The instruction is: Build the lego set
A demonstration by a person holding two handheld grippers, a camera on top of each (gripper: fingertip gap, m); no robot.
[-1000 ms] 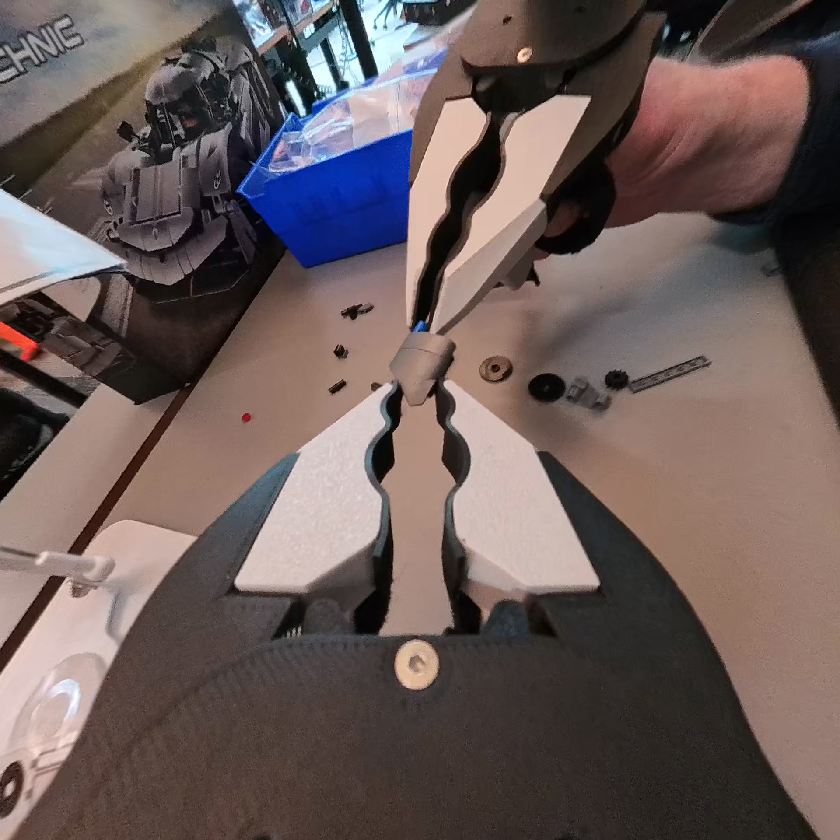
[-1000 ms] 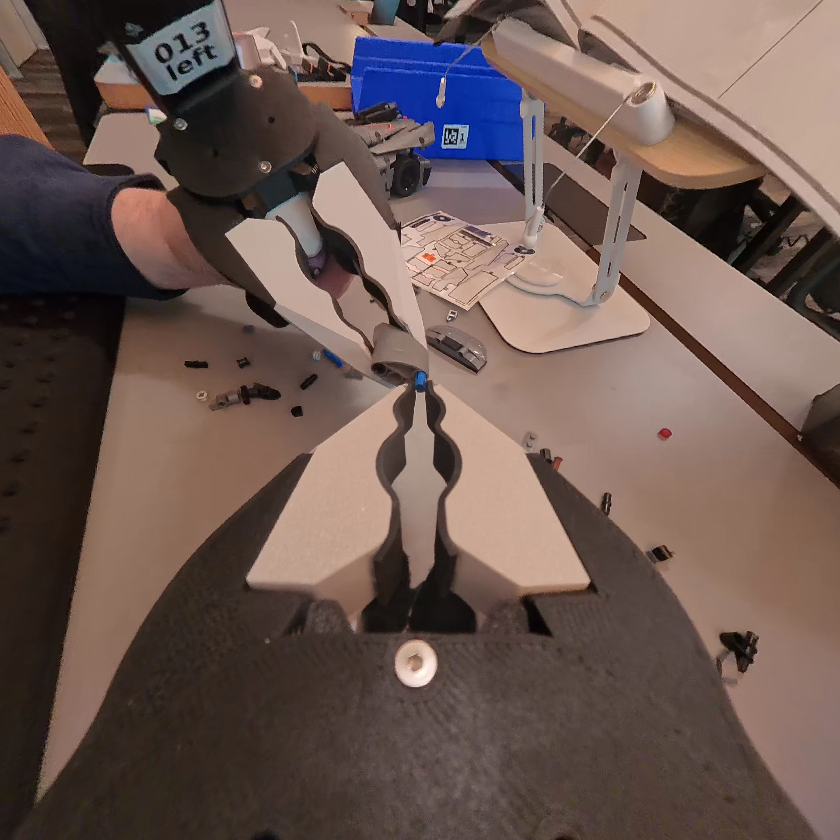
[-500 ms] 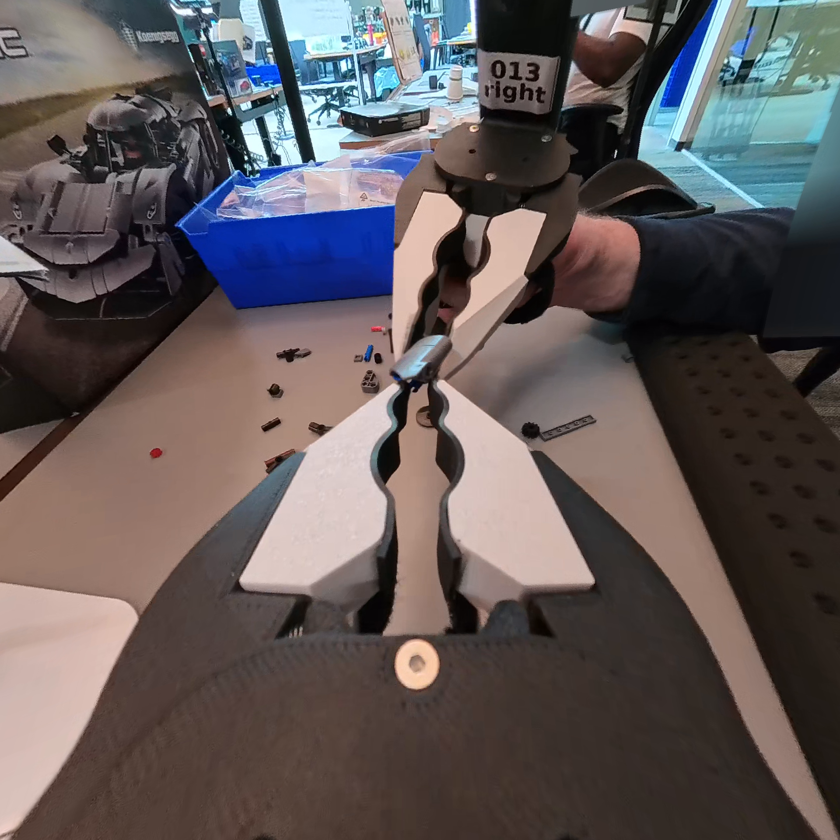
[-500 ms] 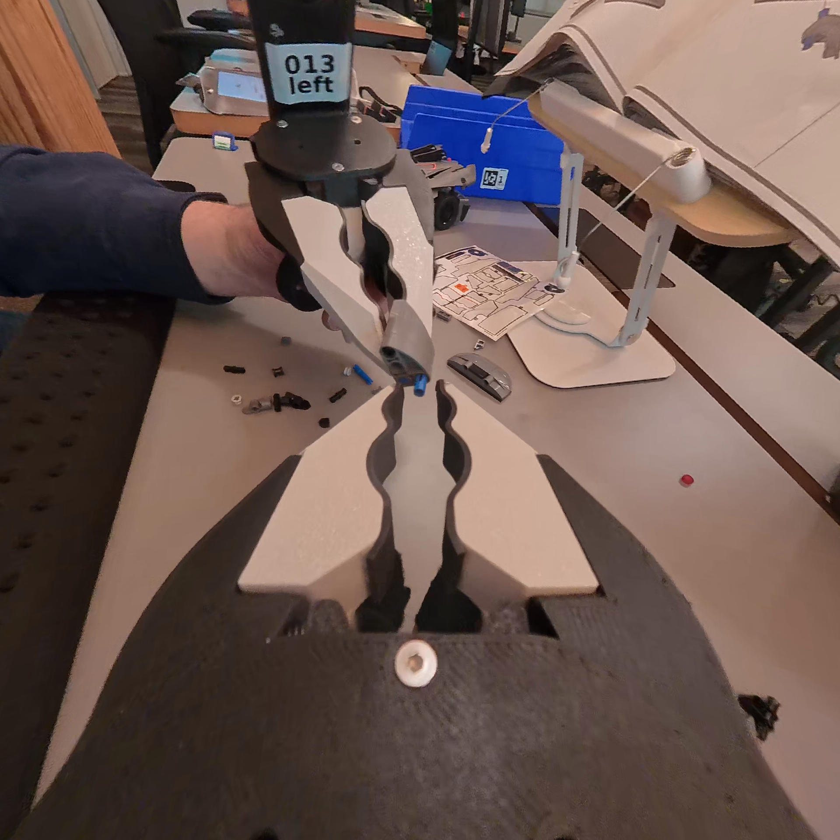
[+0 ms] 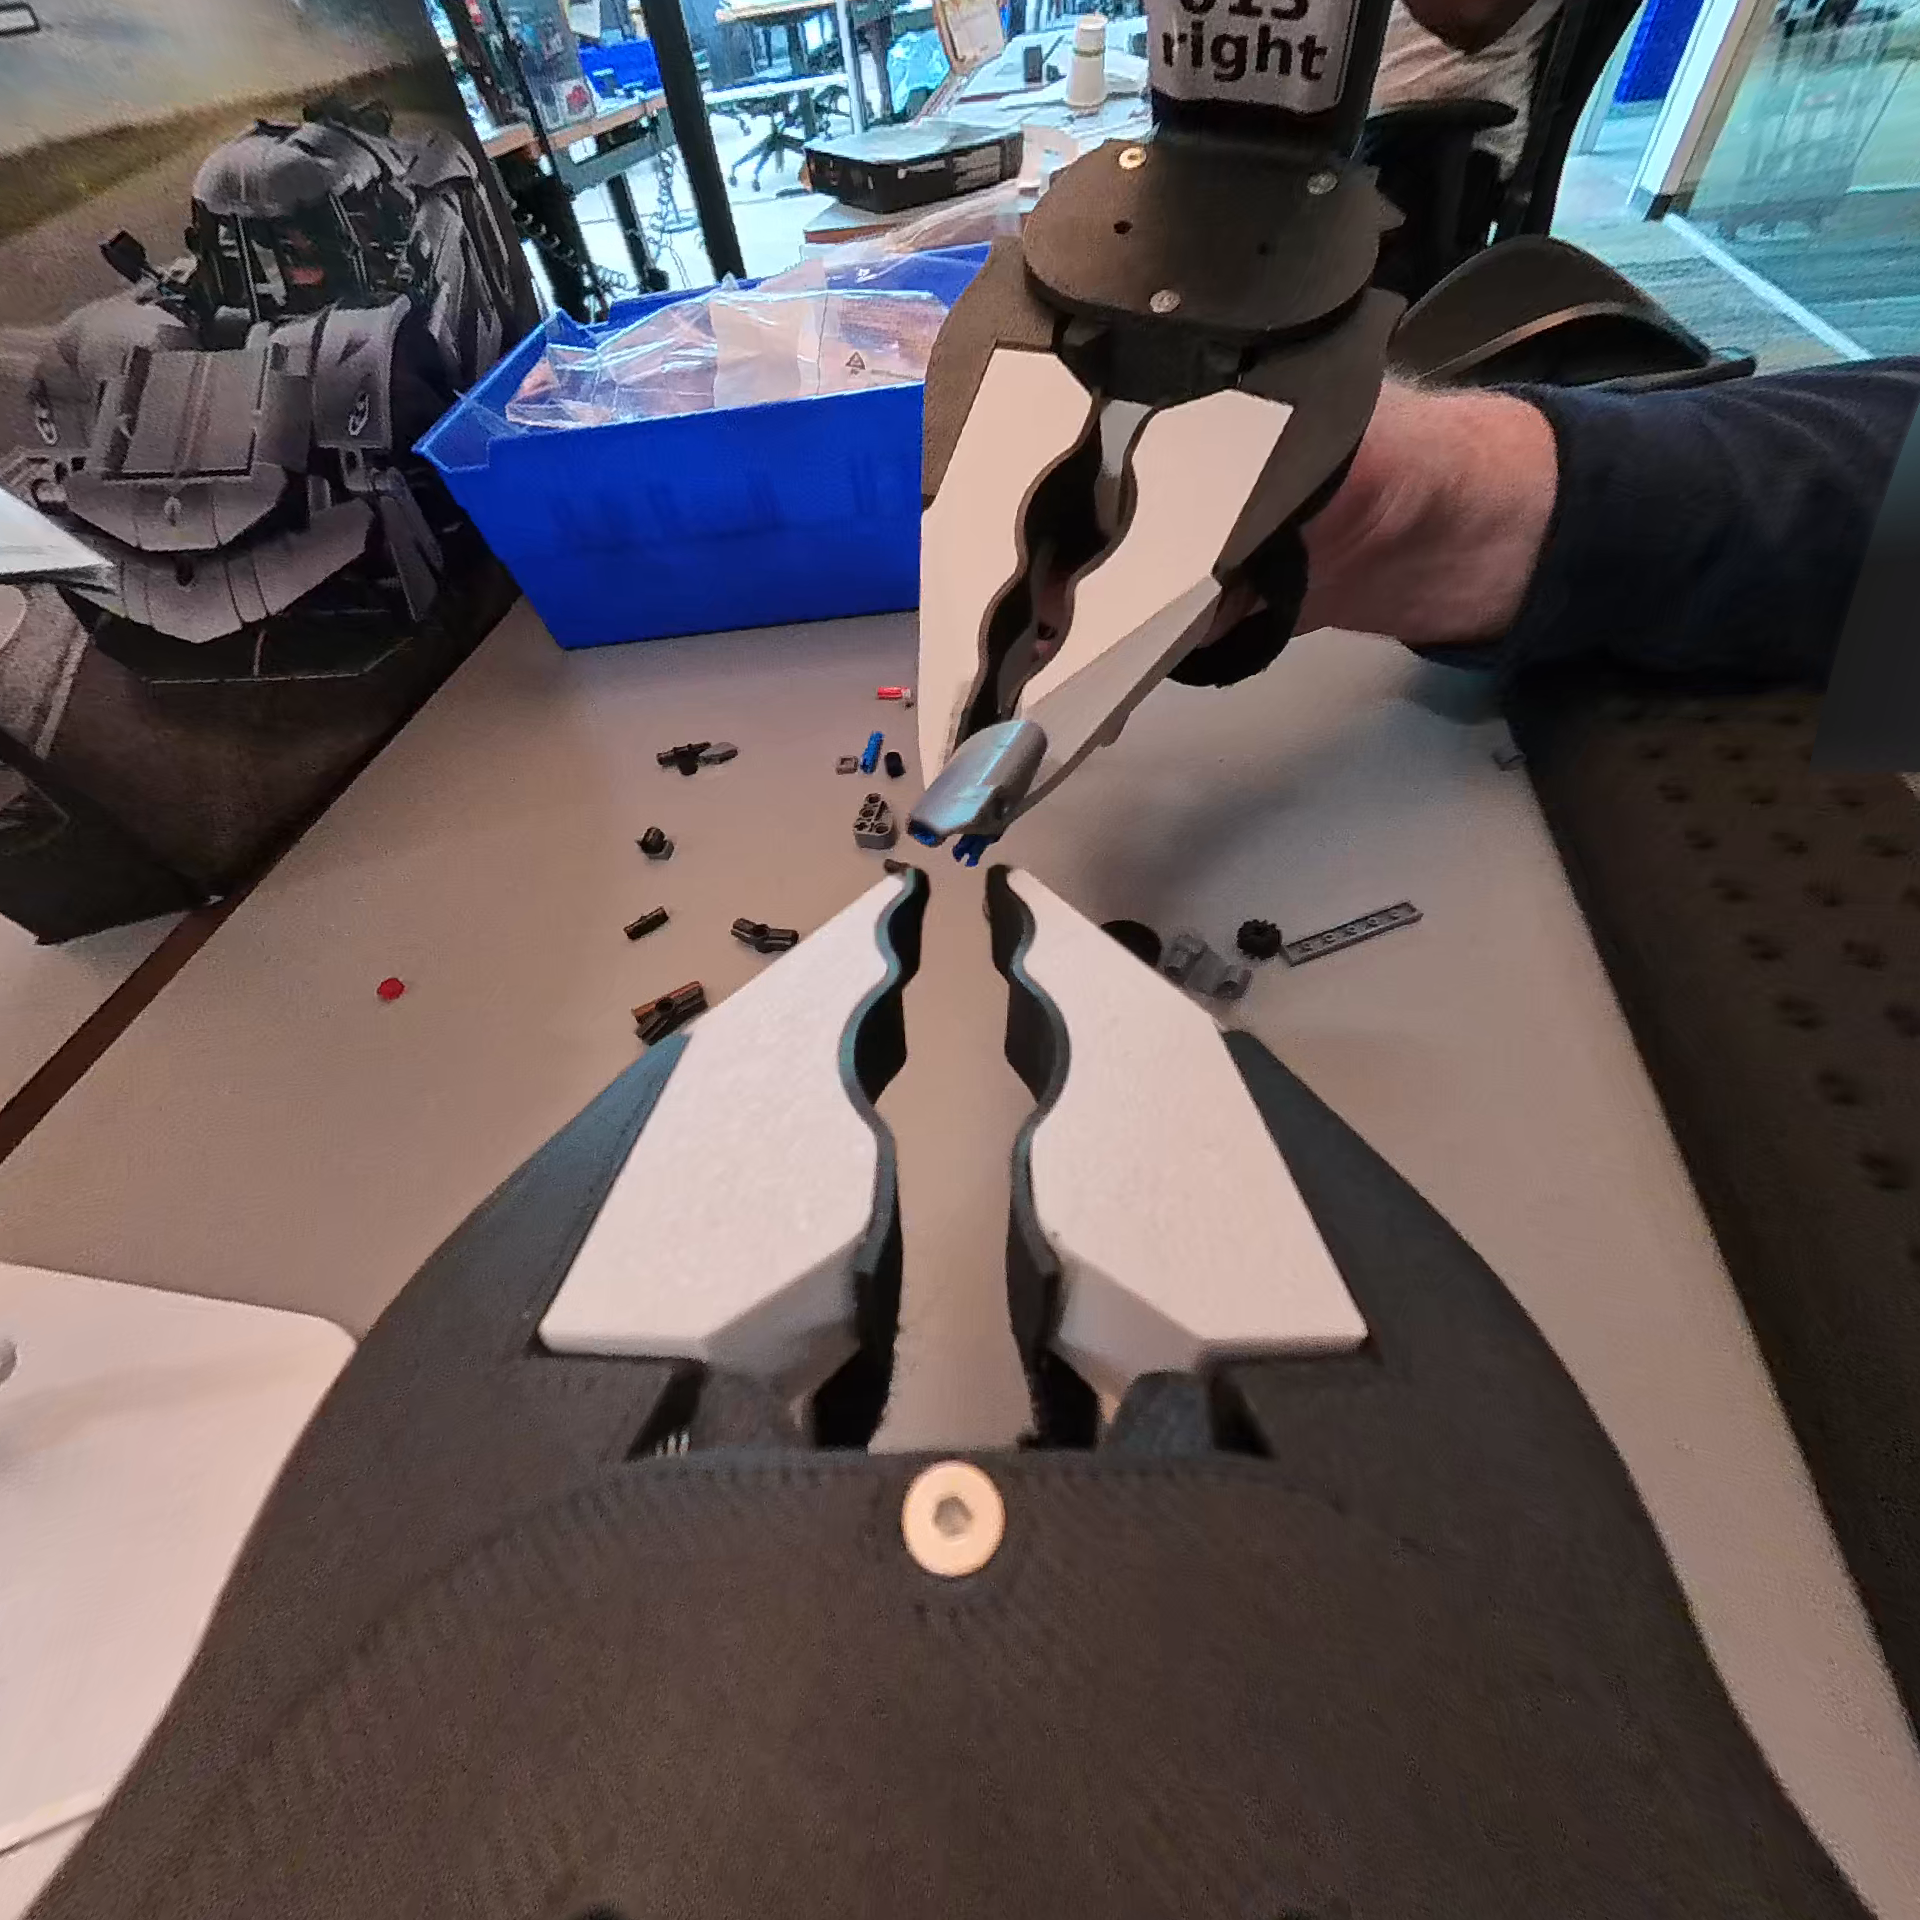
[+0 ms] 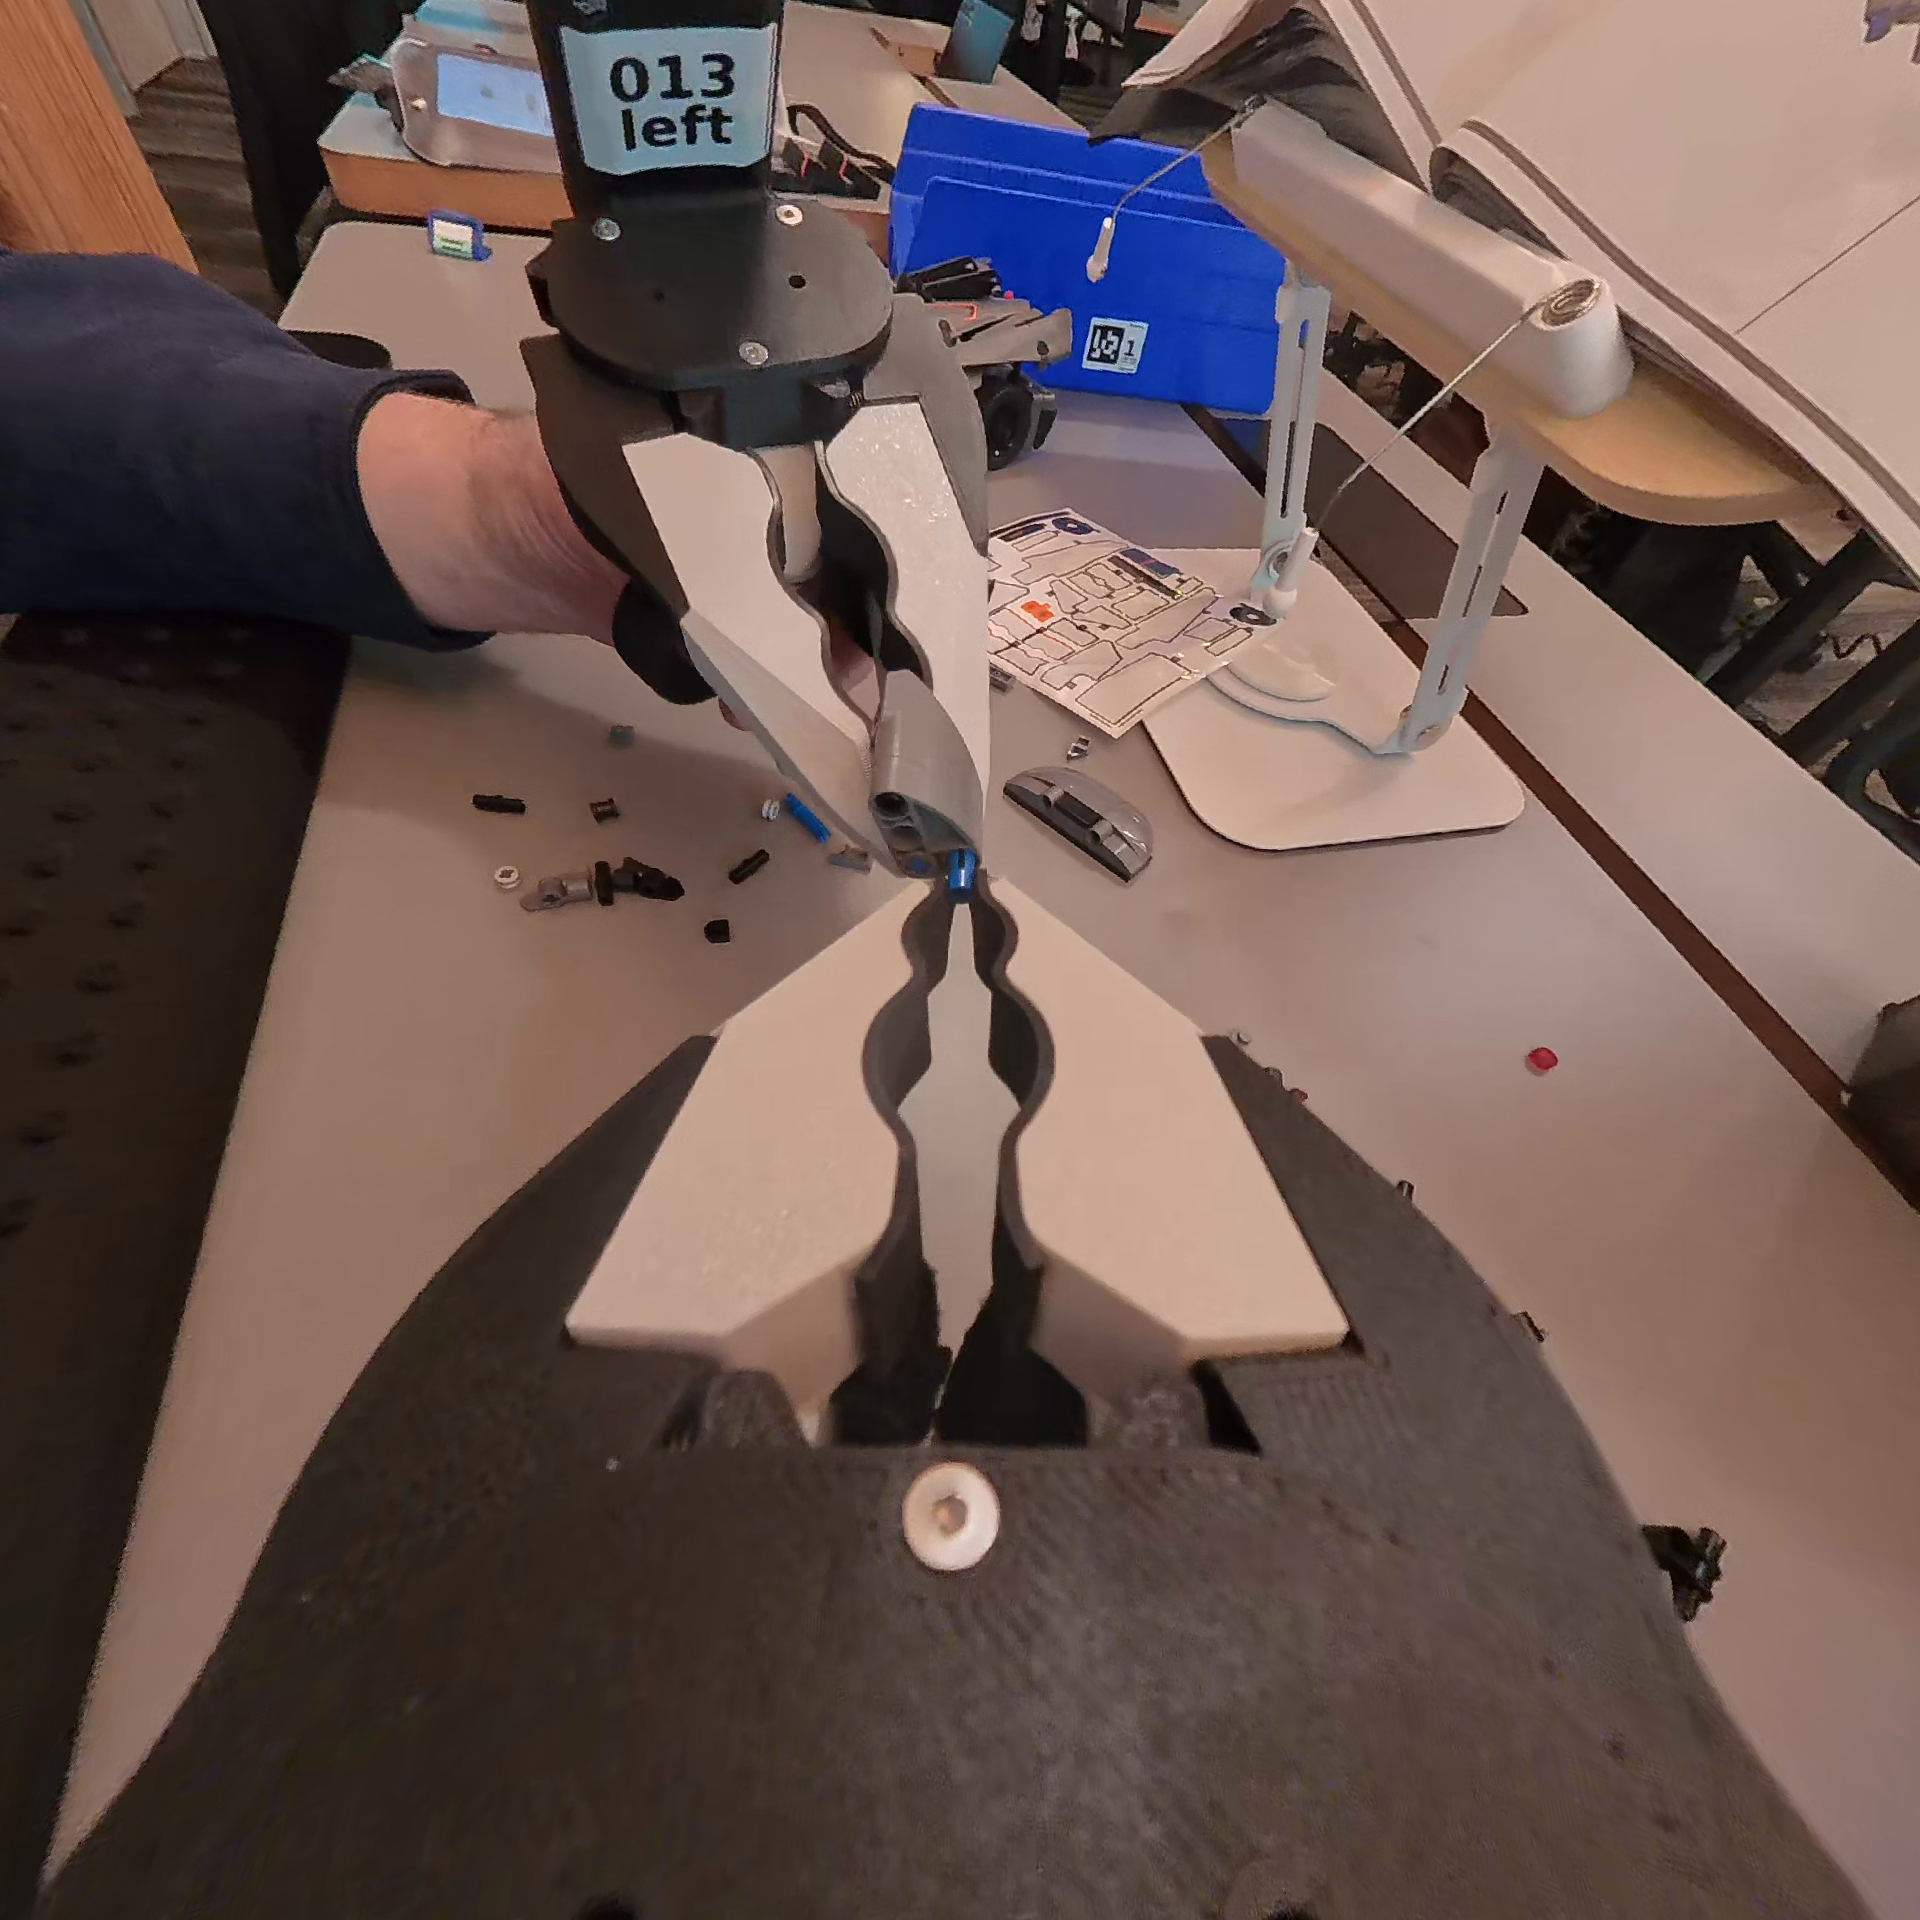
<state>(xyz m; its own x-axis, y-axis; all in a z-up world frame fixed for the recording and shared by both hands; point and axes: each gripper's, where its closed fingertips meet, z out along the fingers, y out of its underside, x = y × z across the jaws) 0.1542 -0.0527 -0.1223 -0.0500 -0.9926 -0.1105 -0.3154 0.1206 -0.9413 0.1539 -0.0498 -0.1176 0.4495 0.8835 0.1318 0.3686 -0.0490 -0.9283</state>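
Observation:
A small grey curved Lego piece [image 5: 982, 779] hangs in the air between the two grippers, which meet tip to tip above the table [image 5: 416, 1091]. My left gripper [image 5: 954, 883] is shut on it at the very fingertips; the right wrist view shows the piece [image 6: 925, 774] between the left gripper's fingers [image 6: 790, 665]. A short blue pin [image 6: 961, 871] sticks out of the piece's lower end. My right gripper [image 6: 961, 902] has its tips nearly together on that pin. The pin also shows in the left wrist view [image 5: 968, 847].
Small black, grey and blue parts [image 5: 764, 933] lie scattered on the table, with a grey plate [image 5: 1351, 920] and a red stud [image 6: 1541, 1058]. A blue bin [image 5: 707, 520], the set's box [image 5: 229, 416], a sticker sheet [image 6: 1101, 613], a grey panel [image 6: 1081, 821] and a white book stand [image 6: 1351, 769] ring the area. Less than 4 cm separates the two grippers' tips.
Both grippers have tilted up from the table and stayed tip to tip. The right gripper's fingers have drawn closer together around the blue pin since half a second ago.

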